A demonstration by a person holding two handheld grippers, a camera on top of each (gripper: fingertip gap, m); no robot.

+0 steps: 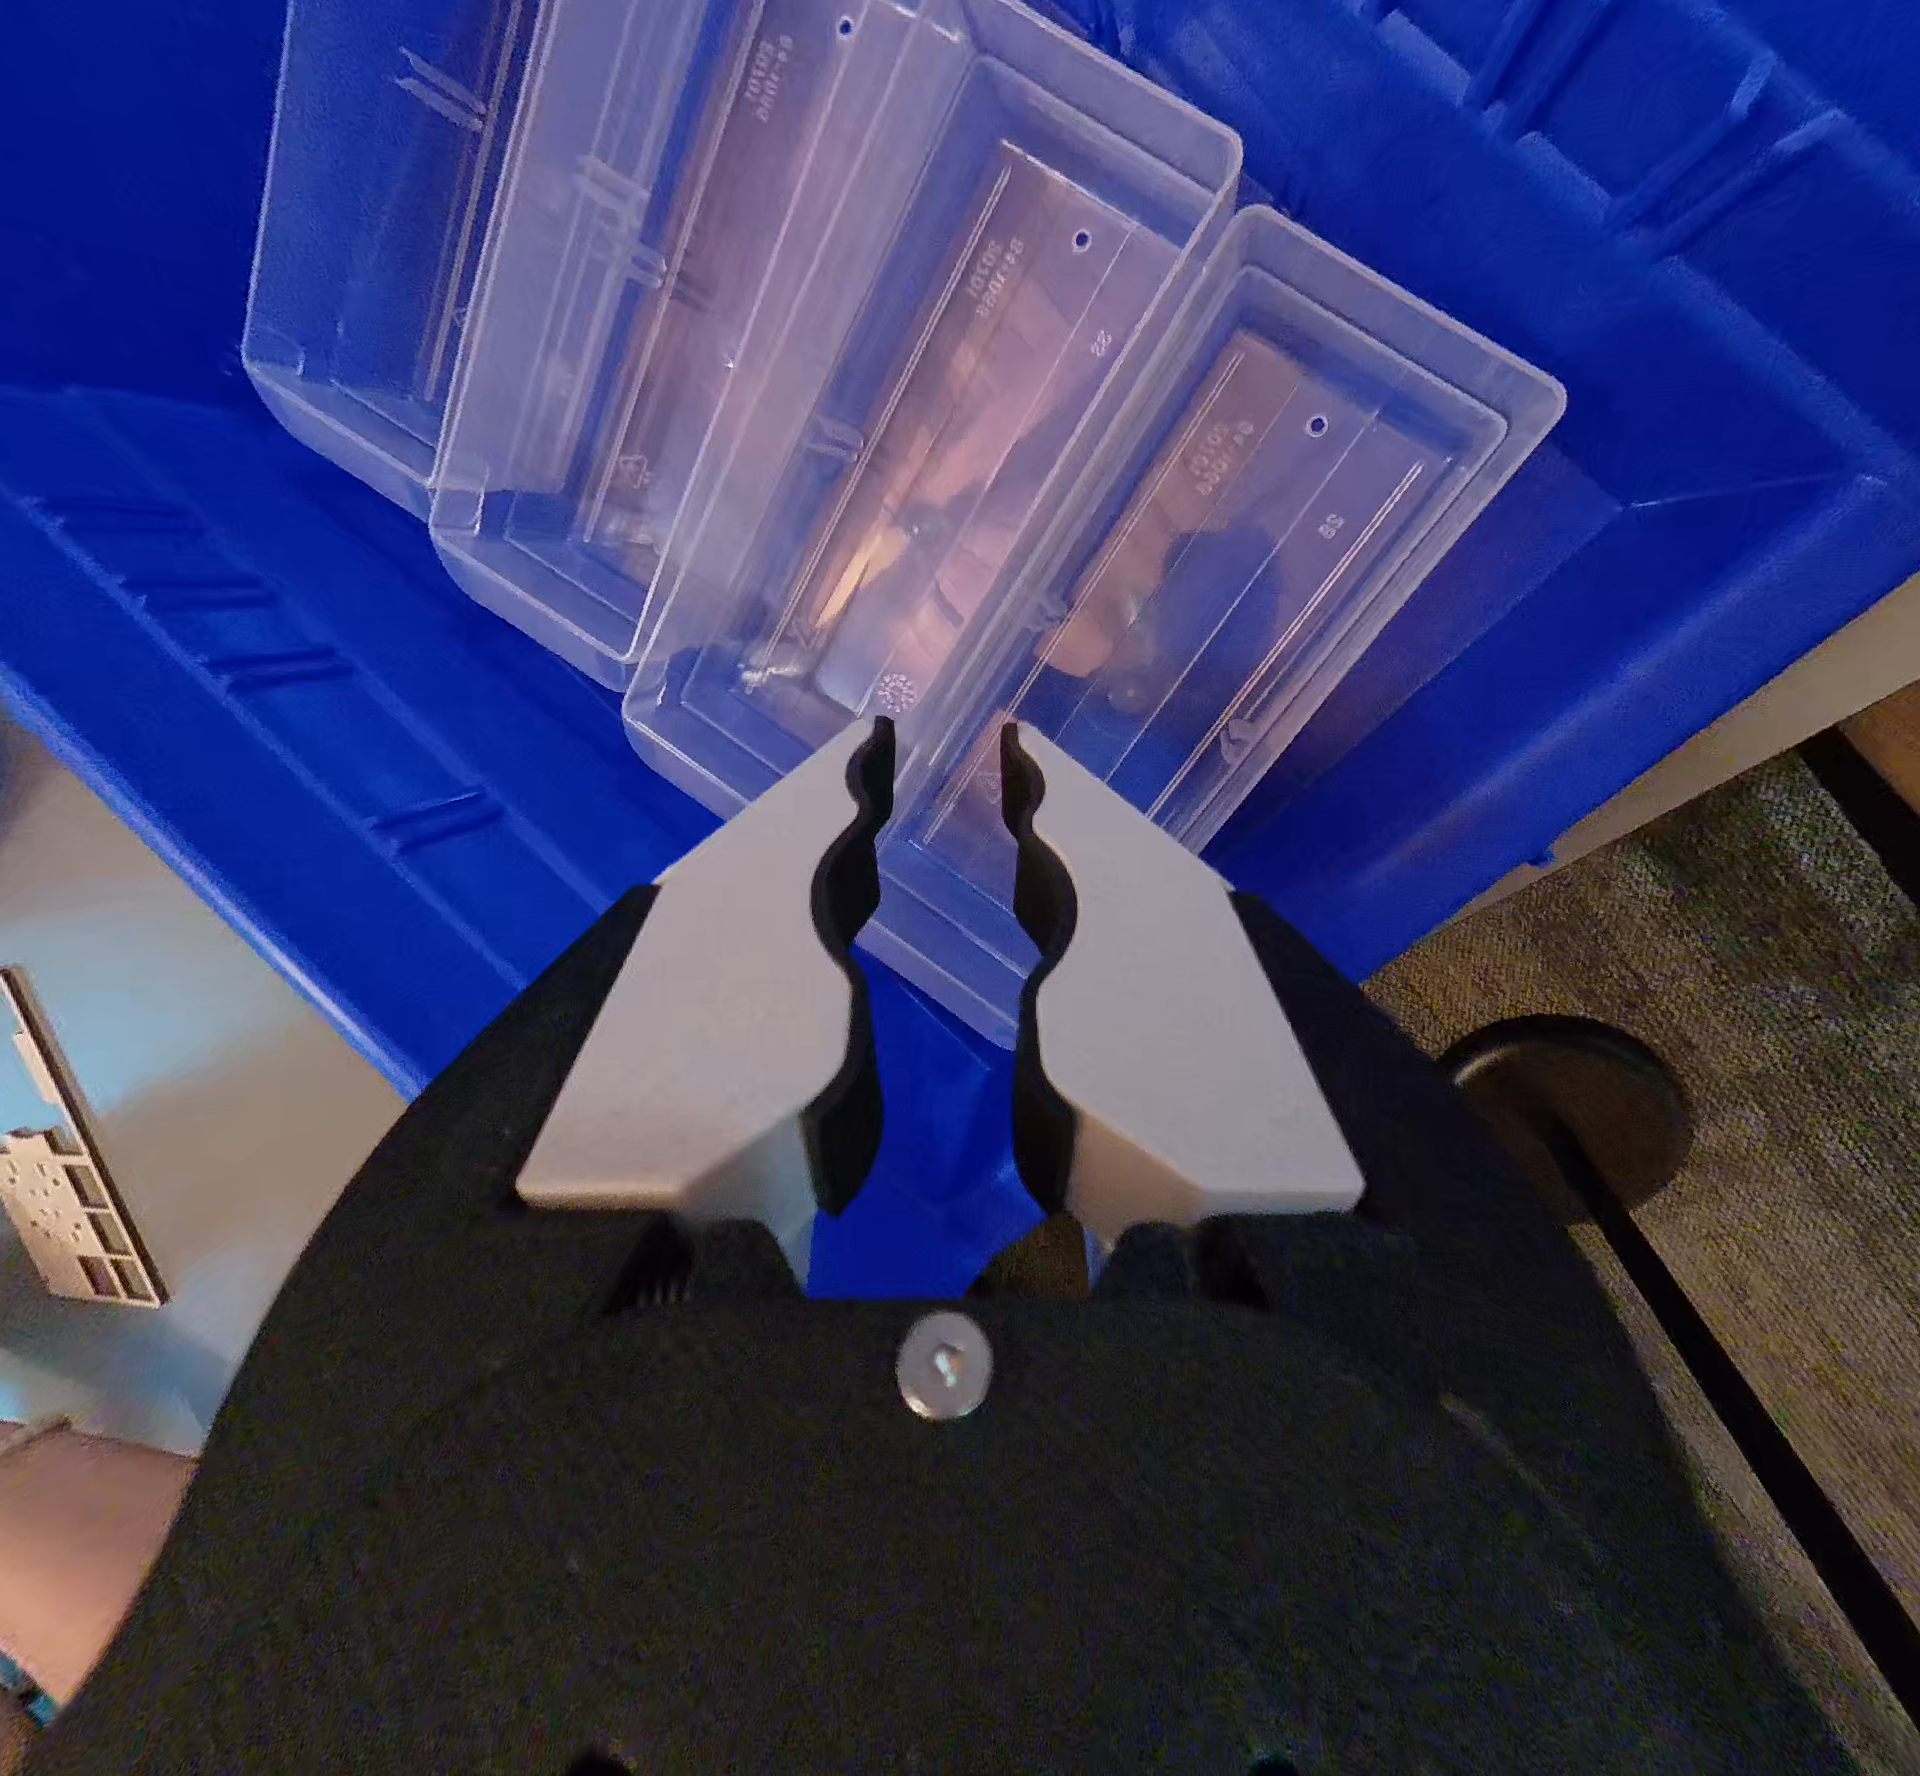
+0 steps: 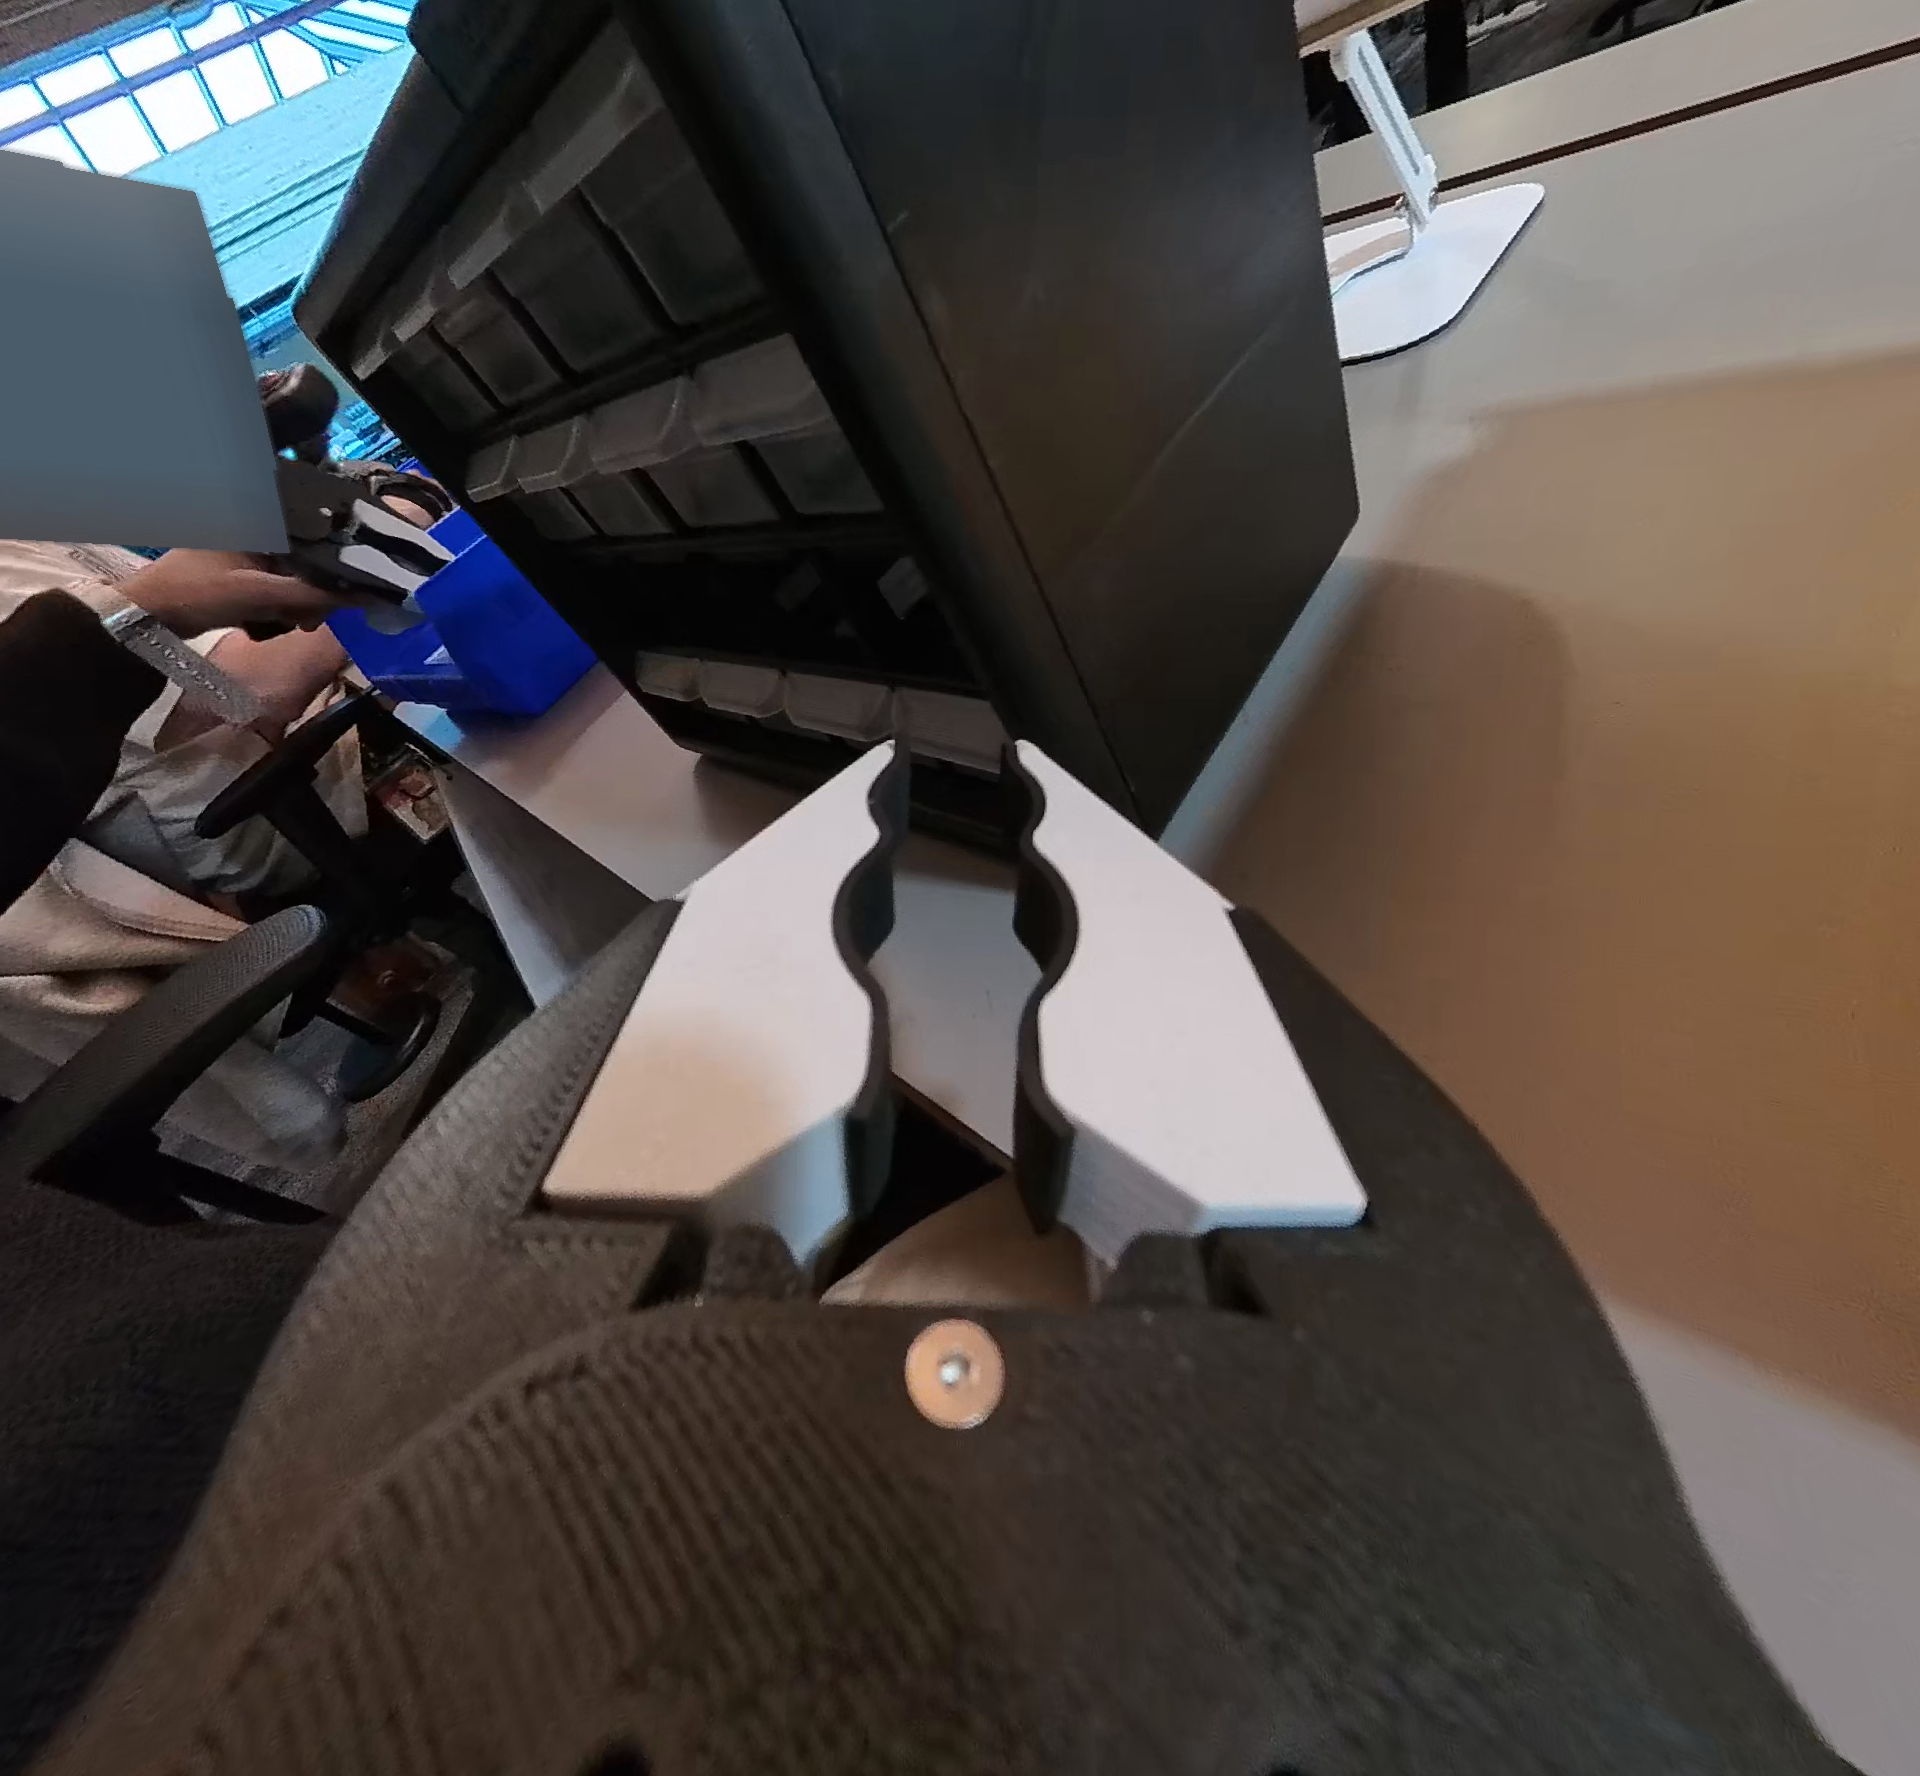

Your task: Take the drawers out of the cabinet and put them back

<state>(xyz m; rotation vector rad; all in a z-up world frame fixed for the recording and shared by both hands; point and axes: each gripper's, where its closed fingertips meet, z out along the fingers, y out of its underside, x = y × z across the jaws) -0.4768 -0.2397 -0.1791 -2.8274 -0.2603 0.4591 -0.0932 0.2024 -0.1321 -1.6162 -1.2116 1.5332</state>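
Note:
Several clear plastic drawers [image 1: 1039, 396] lie overlapping in a blue bin [image 1: 260, 635]. My left gripper [image 1: 943, 737] is open just above the near end of the closest drawer [image 1: 1226, 604], and that drawer's left wall runs up between the fingertips. In the right wrist view the black cabinet [image 2: 1091, 272] stands on the table, with drawers in its upper rows, one empty row [image 2: 790, 599] and a filled bottom row. My right gripper [image 2: 956, 755] is open at the handle of the bottom right drawer [image 2: 940, 718]. The left gripper [image 2: 364, 552] and the bin [image 2: 488, 635] show at far left.
The pale table [image 2: 1558, 687] stretches right of the cabinet, with a white stand base [image 2: 1423, 272] behind. A person's arm [image 2: 177, 646] and an office chair [image 2: 260, 791] are at the table's left edge. Carpet [image 1: 1714, 947] and a black round foot [image 1: 1558, 1103] lie below the bin.

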